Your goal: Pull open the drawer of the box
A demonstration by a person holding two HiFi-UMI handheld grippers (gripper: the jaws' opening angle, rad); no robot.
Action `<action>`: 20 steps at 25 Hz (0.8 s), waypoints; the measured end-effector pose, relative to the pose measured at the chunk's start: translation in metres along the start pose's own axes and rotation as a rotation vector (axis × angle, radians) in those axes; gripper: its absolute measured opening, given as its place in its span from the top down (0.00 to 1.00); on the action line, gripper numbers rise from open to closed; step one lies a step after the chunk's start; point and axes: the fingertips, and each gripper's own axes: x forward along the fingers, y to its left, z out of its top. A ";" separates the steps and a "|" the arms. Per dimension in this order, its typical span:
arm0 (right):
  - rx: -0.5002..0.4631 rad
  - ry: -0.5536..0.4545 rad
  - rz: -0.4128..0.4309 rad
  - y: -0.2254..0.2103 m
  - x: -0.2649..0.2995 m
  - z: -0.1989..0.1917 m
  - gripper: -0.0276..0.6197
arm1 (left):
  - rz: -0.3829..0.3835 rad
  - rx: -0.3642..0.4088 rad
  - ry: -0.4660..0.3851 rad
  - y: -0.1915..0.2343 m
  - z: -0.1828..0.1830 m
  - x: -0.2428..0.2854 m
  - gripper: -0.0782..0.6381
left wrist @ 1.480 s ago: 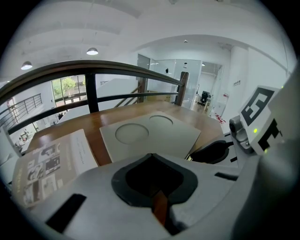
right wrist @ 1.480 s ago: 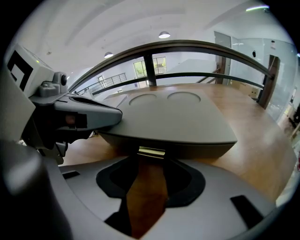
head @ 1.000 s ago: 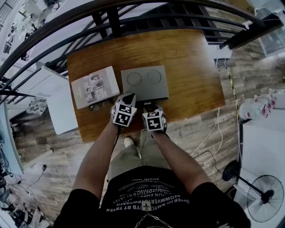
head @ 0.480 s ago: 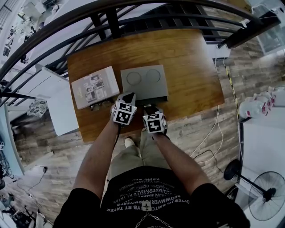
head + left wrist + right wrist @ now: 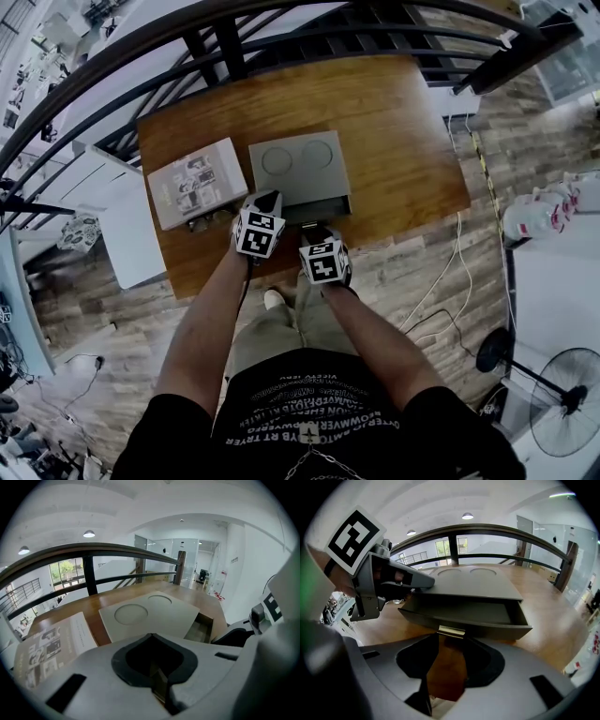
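Note:
A grey box (image 5: 298,169) with two round marks on its lid stands on the wooden table (image 5: 403,141). Its drawer (image 5: 464,613) is pulled out toward me, and the inside looks bare. A small metal handle (image 5: 451,631) sits on the drawer front. My right gripper (image 5: 451,637) holds that handle between its fingertips; in the head view this right gripper (image 5: 314,232) sits at the drawer front. My left gripper (image 5: 271,200) is shut, and its tip rests on the box's front left corner (image 5: 423,580). In its own view the left gripper (image 5: 150,637) looks over the box's lid (image 5: 150,613).
A flat printed package (image 5: 194,183) lies left of the box, with a small dark item (image 5: 208,222) in front of it. A dark railing (image 5: 281,28) runs behind the table. The table's near edge (image 5: 281,277) is just under my grippers.
My right gripper has drawn back toward me and the drawer has come out with it. The left gripper has stayed on the box's corner.

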 end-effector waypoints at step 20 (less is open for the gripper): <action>0.011 0.015 -0.009 0.010 -0.021 -0.032 0.71 | 0.006 0.008 -0.001 -0.002 -0.003 0.000 0.89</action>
